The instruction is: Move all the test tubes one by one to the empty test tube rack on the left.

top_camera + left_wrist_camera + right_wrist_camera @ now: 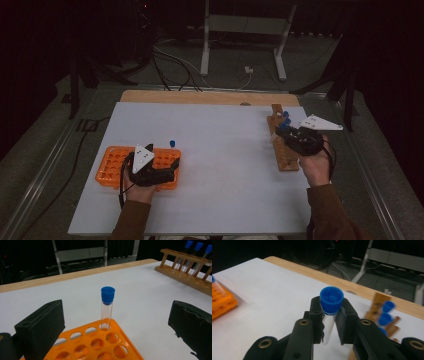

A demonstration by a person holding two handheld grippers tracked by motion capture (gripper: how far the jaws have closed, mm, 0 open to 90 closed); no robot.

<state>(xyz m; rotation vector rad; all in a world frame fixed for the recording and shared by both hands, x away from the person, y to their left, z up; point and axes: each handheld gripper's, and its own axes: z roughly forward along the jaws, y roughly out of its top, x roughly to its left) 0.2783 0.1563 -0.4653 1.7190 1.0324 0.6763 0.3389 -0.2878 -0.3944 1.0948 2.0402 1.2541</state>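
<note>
Tube (329, 327) lower end hidden between right gripper (331, 322) pads.

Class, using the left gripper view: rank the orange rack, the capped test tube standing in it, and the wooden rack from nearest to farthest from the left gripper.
1. Orange rack: directly between the open jaws, bottom centre.
2. Capped test tube: standing in the rack's far corner hole, centre.
3. Wooden rack: across the white table, upper right.

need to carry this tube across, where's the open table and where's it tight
The wide white stretch of table between the orange rack and the wooden rack is bare, as is the strip behind the orange rack. It is crowded at the wooden rack, where capped tubes stand beside the right hand-held gripper, and at the orange rack under the left hand-held gripper.
</note>
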